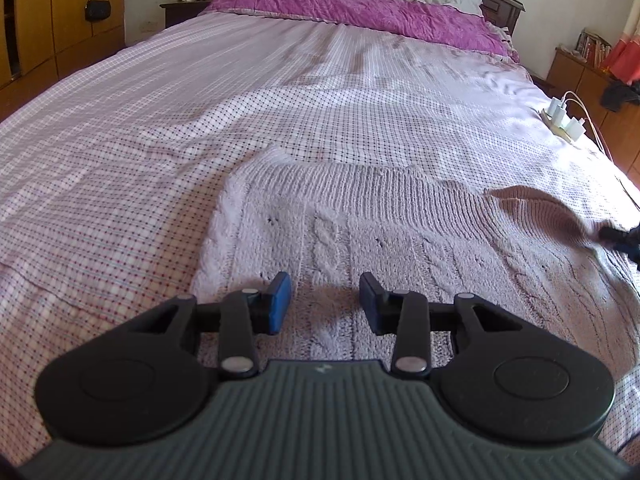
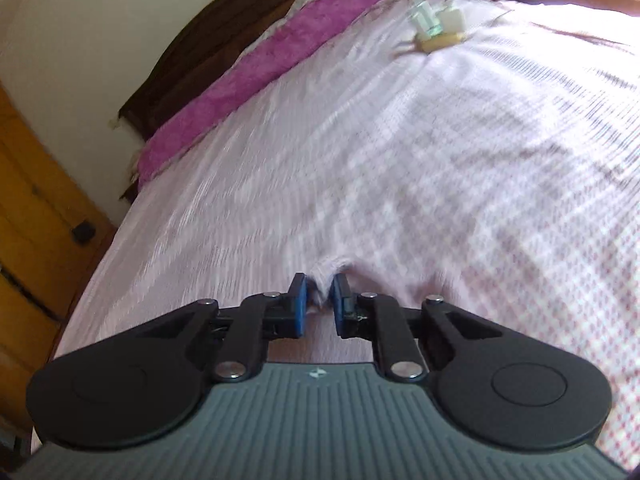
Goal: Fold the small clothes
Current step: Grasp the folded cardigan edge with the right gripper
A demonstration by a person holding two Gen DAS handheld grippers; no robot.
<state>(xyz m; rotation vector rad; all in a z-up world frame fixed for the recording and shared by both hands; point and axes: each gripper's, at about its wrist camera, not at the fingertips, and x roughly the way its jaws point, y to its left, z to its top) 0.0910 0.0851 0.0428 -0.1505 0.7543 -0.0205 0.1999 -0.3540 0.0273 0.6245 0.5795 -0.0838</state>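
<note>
A pale pink cable-knit sweater (image 1: 360,232) lies flat on the checked bedsheet (image 1: 160,120). My left gripper (image 1: 325,302) is open and empty, just above the sweater's near part. At the right edge of the left wrist view the right gripper (image 1: 620,238) lifts a corner of the sweater, showing its darker underside (image 1: 536,208). In the right wrist view my right gripper (image 2: 320,304) is shut on a bunch of the pink knit (image 2: 326,276), held above the bed. That view is blurred by motion.
A power strip with white chargers and cables (image 1: 564,120) lies near the bed's right edge; it also shows in the right wrist view (image 2: 436,30). A purple blanket (image 1: 352,12) and a pillow lie at the headboard. Wooden wardrobes (image 1: 52,20) stand on the left.
</note>
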